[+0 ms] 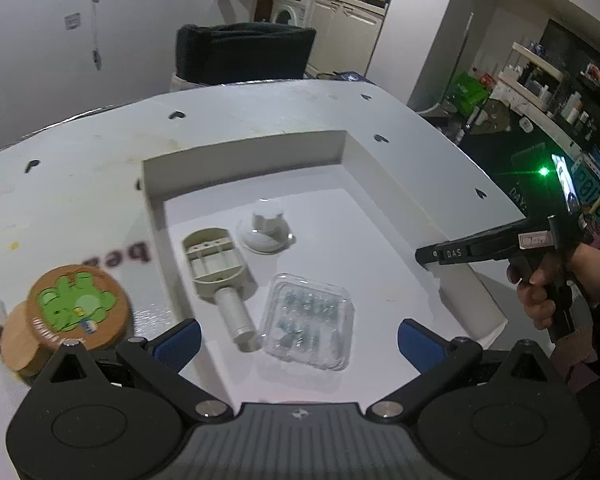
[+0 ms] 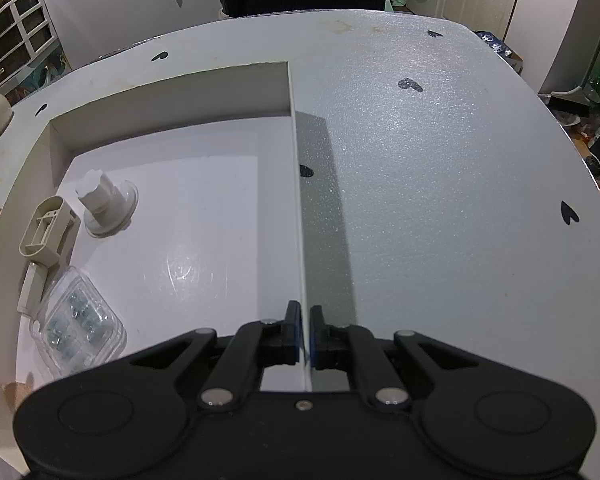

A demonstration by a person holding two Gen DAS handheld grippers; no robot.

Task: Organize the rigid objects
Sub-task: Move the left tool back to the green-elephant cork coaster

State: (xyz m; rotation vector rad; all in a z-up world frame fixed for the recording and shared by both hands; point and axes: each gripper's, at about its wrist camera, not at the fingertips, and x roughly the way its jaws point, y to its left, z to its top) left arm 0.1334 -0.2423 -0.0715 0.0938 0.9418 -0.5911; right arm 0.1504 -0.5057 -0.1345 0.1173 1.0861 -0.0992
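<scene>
Left wrist view: left gripper (image 1: 299, 338) gapes empty above white box (image 1: 392, 184); clear clamshell of screws (image 1: 308, 316), beige handled part (image 1: 214, 266) and suction cup knob (image 1: 266, 226) lie inside; wooden disc (image 1: 76, 306) waits outside, so approach it level.
Right wrist view: right gripper (image 2: 305, 330) pinches box wall (image 2: 298, 200); hold steady.

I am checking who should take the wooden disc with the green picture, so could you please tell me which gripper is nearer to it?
Left. The left gripper hangs open just beside the wooden disc; the right gripper is clamped on the box's far wall.
</scene>
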